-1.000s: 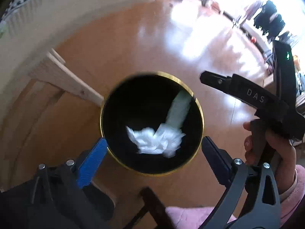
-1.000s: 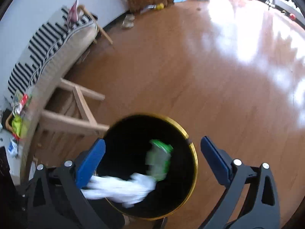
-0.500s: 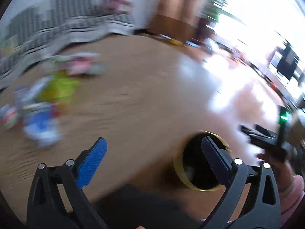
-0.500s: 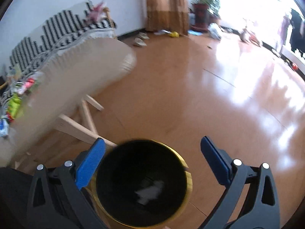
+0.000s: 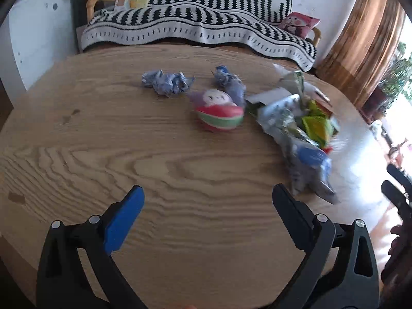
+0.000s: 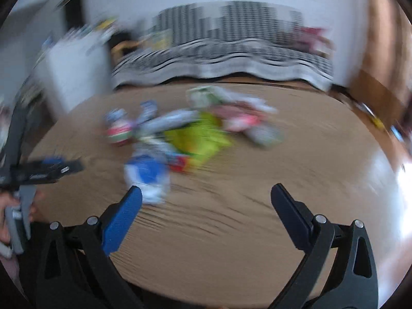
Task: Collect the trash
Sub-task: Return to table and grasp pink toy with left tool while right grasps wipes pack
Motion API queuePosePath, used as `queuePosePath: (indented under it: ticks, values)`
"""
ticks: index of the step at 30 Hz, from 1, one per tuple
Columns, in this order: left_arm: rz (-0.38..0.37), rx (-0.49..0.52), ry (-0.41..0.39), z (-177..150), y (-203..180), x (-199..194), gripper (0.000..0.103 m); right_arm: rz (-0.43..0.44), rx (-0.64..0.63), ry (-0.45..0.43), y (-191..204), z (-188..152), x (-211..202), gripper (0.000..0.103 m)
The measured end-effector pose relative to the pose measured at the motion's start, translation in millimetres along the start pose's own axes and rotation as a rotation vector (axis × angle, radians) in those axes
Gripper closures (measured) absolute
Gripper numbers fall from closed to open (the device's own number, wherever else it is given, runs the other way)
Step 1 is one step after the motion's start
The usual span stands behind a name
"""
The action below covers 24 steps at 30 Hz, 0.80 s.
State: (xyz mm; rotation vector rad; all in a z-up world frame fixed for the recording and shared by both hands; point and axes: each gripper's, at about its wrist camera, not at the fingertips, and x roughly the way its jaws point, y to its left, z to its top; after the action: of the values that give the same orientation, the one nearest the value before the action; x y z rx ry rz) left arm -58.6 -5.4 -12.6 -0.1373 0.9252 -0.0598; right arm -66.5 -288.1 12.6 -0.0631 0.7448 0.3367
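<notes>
A pile of crumpled wrappers lies on the right of the round wooden table. Two crumpled bluish papers and a red-green-white plush ball lie further back. My left gripper is open and empty above the near table. In the blurred right wrist view the same pile and a blue-and-white wrapper show. My right gripper is open and empty, its left finger close to that wrapper.
A sofa with a black-and-white striped blanket stands behind the table, with a pink cushion on it. A white cabinet is at the left, brown curtains at the right. The other gripper shows at the right edge.
Both grippers have swung up and away from the black gold-rimmed bin on the floor to face the table. The bin with the dropped trash is out of view now. Both stay open.
</notes>
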Motion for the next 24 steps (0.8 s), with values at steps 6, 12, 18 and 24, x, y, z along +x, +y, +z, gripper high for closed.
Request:
queuePosePath:
  ticks: [6,12,18,24]
  values:
    - [0.018,0.018,-0.013,21,-7,16,0.006,0.029,-0.108,0.103,42,27,51,0.006]
    - [0.049,0.031,0.000,43,-10,47,0.006,0.056,-0.067,0.153,57,27,98,0.006]
    - [0.072,0.032,0.046,50,-11,80,0.006,0.048,-0.062,0.239,57,9,128,0.006]
    - [0.088,0.046,0.038,55,-15,88,0.006,0.053,-0.042,0.231,54,6,135,0.006]
